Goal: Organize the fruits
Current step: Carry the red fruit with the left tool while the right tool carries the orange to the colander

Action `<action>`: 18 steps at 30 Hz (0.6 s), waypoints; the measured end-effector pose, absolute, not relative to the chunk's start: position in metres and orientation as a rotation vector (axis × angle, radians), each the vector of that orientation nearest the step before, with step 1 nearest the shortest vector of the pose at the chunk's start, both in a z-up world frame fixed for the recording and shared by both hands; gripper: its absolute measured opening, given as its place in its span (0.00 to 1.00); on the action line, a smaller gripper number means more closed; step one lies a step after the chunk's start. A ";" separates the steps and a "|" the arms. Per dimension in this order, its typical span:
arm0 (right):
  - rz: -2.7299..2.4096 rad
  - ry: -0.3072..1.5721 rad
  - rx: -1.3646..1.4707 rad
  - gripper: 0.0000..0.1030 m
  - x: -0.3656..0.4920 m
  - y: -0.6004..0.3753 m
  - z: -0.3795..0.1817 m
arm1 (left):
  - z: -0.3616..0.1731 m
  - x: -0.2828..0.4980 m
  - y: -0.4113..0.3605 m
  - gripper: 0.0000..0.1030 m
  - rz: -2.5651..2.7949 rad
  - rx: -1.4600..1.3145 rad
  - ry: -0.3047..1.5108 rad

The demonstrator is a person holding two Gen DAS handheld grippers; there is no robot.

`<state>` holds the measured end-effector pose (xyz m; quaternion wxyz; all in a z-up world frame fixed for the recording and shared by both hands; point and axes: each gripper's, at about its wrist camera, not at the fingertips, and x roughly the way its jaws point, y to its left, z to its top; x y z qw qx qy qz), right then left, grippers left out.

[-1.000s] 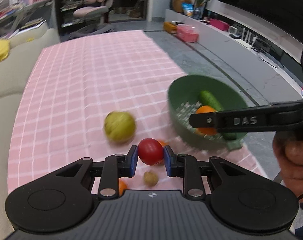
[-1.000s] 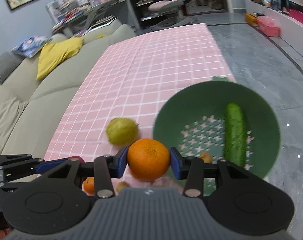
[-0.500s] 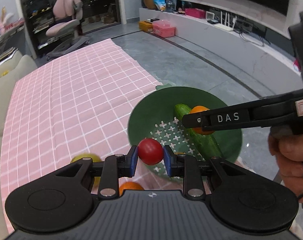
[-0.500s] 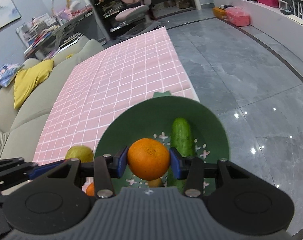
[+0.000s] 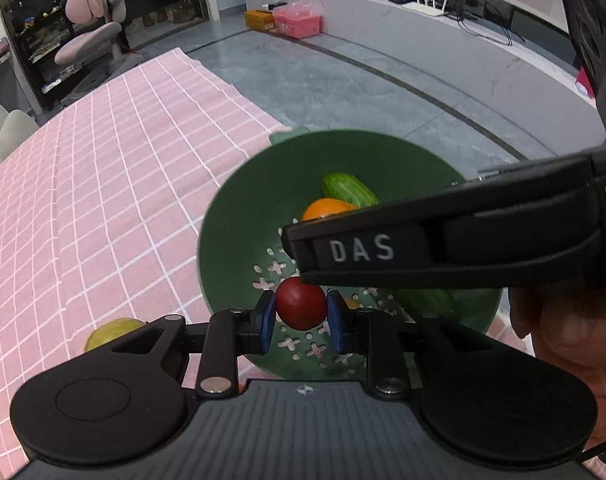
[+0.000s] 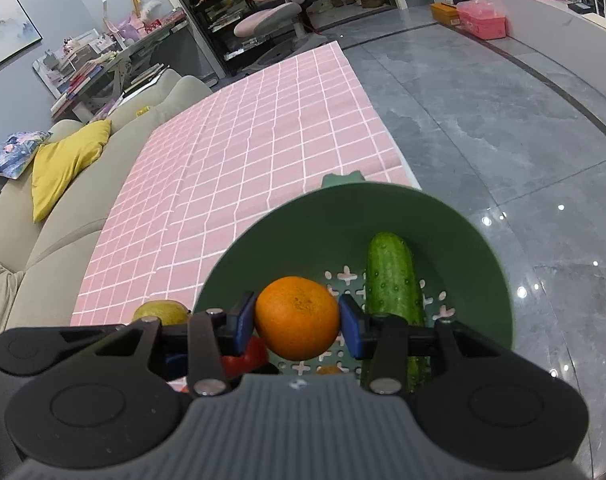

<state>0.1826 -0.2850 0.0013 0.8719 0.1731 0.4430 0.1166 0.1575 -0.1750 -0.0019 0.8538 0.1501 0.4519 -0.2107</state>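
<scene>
Already both hands are loaded: the left gripper (image 5: 301,316) has its fingers closed snugly on a tomato (image 5: 301,309), and the right gripper (image 6: 297,324) has its fingers clamped on an orange (image 6: 297,318). Both fruits hang over the green bowl (image 6: 483,248), which sits at the near right edge of the counter (image 6: 243,168) with its pink checked cloth. A cucumber (image 6: 391,276) lies inside the bowl already, and a small orange-coloured piece shows on the bowl floor under the right gripper, too hidden to name. So I judge the job partly done: one item is in, two are about to be dropped, and a yellow-green fruit (image 6: 161,312) sits on the cloth just left of the bowl, yet to be collected. More may lie below the grippers, out of sight.

Compared with a second ago, both grippers have travelled from over the cloth to above the bowl; the tomato, which then hung beside the yellow-green fruit, is now over the bowl's perforated floor, and the grips look unchanged
</scene>
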 end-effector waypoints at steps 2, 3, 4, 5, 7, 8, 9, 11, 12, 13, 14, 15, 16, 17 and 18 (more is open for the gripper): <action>0.242 0.935 0.358 0.40 0.184 -0.284 -0.002 | -0.006 0.159 -0.174 0.29 -0.443 0.307 0.960; 0.241 0.940 0.355 0.40 0.186 -0.283 -0.003 | -0.007 0.160 -0.174 0.29 -0.443 0.301 0.964; 0.243 0.944 0.352 0.40 0.187 -0.282 -0.005 | -0.008 0.161 -0.173 0.29 -0.443 0.294 0.967; 0.247 0.950 0.350 0.40 0.188 -0.281 -0.007 | -0.009 0.161 -0.173 0.29 -0.444 0.290 0.970; 0.257 0.957 0.351 0.40 0.189 -0.280 -0.010 | -0.010 0.162 -0.172 0.29 -0.453 0.287 0.974; 0.261 0.958 0.348 0.40 0.189 -0.279 -0.011 | -0.010 0.161 -0.171 0.29 -0.450 0.290 0.975; 0.259 0.958 0.348 0.40 0.189 -0.279 -0.012 | -0.011 0.161 -0.171 0.29 -0.450 0.287 0.978; 0.258 0.963 0.341 0.40 0.190 -0.278 -0.015 | -0.012 0.161 -0.170 0.29 -0.454 0.280 0.978; 0.259 0.965 0.339 0.40 0.190 -0.277 -0.016 | -0.011 0.160 -0.171 0.29 -0.454 0.281 0.978; 0.257 0.969 0.337 0.40 0.191 -0.277 -0.017 | -0.011 0.160 -0.172 0.29 -0.454 0.284 0.978; 0.256 0.972 0.333 0.40 0.191 -0.276 -0.018 | -0.011 0.160 -0.173 0.29 -0.454 0.288 0.978; 0.256 0.974 0.329 0.40 0.191 -0.275 -0.019 | -0.012 0.160 -0.174 0.29 -0.453 0.294 0.978; 0.253 0.975 0.325 0.40 0.191 -0.274 -0.020 | -0.012 0.159 -0.175 0.29 -0.454 0.302 0.977; 0.251 0.977 0.321 0.40 0.191 -0.273 -0.020 | -0.014 0.159 -0.176 0.30 -0.455 0.307 0.977; 0.249 0.980 0.318 0.40 0.193 -0.273 -0.021 | -0.014 0.160 -0.176 0.30 -0.457 0.308 0.977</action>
